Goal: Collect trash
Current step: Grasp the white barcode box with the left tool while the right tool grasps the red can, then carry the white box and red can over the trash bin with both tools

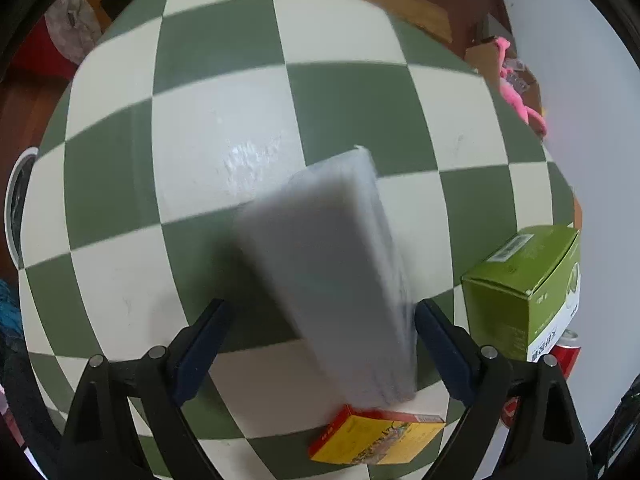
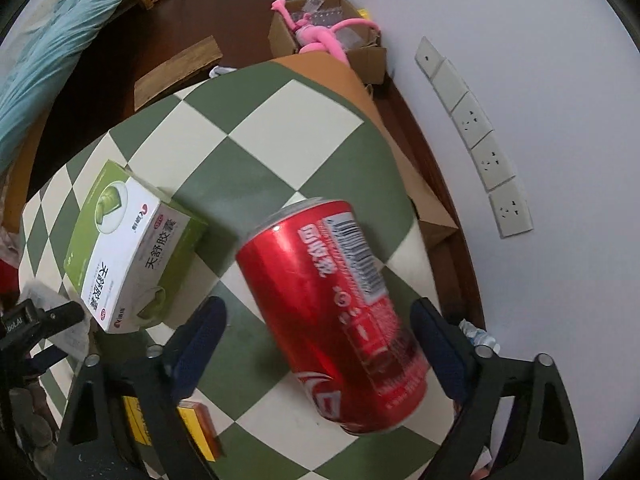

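In the left wrist view a blurred grey box (image 1: 332, 276) sits tilted between the wide-open fingers of my left gripper (image 1: 320, 344); no pad touches it. A yellow and red box (image 1: 380, 438) lies on the checkered table (image 1: 224, 120) just below it. In the right wrist view a blurred red soda can (image 2: 340, 312) is tilted between the open fingers of my right gripper (image 2: 316, 344), with a gap at each pad. A green and white medicine box (image 2: 128, 248) lies to its left; it also shows in the left wrist view (image 1: 524, 292).
The yellow and red box (image 2: 176, 428) shows under my right gripper's left finger. A cardboard box with a pink toy (image 2: 324, 36) stands on the floor by the white wall. Wall sockets (image 2: 480, 140) are at the right. A blue pillow (image 2: 52, 52) lies far left.
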The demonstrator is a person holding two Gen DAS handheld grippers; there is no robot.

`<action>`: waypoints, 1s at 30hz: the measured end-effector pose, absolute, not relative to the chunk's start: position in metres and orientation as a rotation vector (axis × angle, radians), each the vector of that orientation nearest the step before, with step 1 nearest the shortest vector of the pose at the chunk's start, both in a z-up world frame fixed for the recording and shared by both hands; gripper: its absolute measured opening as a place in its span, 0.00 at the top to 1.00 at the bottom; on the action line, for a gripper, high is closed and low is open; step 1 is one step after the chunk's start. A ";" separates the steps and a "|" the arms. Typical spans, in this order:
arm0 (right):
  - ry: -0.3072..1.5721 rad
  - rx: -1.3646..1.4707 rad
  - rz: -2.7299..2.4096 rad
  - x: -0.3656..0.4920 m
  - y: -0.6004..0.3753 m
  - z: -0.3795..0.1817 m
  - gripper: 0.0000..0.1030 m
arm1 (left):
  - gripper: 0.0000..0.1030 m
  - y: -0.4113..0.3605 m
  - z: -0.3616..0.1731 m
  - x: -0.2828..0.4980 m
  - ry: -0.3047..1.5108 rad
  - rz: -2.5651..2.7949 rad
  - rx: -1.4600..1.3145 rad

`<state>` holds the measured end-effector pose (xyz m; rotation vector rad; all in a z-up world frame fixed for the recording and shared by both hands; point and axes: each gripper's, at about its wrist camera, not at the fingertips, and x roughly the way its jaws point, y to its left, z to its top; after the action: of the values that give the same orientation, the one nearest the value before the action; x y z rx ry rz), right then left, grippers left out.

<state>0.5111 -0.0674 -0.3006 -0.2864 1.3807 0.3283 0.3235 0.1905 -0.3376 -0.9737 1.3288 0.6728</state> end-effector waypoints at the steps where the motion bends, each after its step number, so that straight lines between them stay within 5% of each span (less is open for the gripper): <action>1: 1.377 -0.291 0.334 0.511 -0.066 -0.301 0.10 | 0.19 0.191 -0.334 0.322 1.309 0.680 -0.958; 5: 1.367 -0.295 0.345 0.509 -0.063 -0.302 0.20 | 0.65 0.186 -0.324 0.314 1.289 0.680 -0.870; 6: 1.362 -0.297 0.347 0.509 -0.063 -0.302 0.22 | 0.67 0.183 -0.323 0.314 1.298 0.668 -0.845; 15: 1.421 -0.235 0.386 0.504 -0.072 -0.301 0.30 | 0.68 0.160 -0.304 0.308 1.323 0.598 -0.486; 30: 1.468 -0.349 0.396 0.496 -0.059 -0.311 0.30 | 0.70 0.157 -0.308 0.311 1.343 0.562 -0.390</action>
<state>0.4955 -0.0593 -0.3112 -0.3494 1.4684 0.3961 0.3114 0.1573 -0.3078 -0.3900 1.3426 0.5623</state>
